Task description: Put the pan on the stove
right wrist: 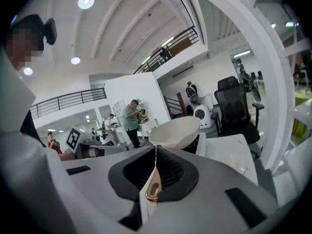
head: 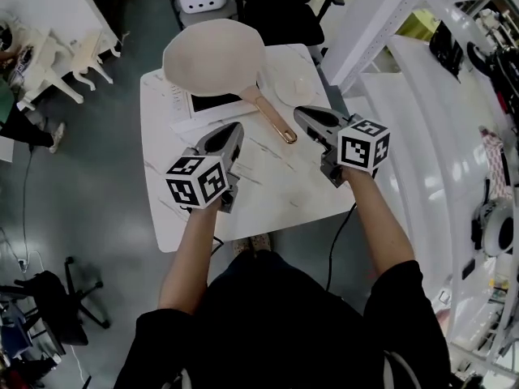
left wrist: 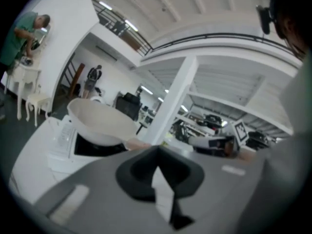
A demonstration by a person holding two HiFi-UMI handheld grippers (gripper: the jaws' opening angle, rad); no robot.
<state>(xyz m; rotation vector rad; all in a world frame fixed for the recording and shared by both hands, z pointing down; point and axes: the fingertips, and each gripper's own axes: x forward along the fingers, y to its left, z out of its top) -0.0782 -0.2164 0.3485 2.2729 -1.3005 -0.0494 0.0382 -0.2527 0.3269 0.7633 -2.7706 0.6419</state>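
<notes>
Pan (head: 212, 55) atop stove (head: 212, 102), beyond closed fingers (head: 223, 140)

This is a big open lab or workshop hall. The white tabletop (head: 284, 193) stands on a bare grey floor (head: 97, 177). A black office chair (right wrist: 239, 104) and a white steel frame (head: 381, 23) stand beside it. Beyond it, people (right wrist: 130, 121) work at other stations under a railed mezzanine (right wrist: 68, 100).
</notes>
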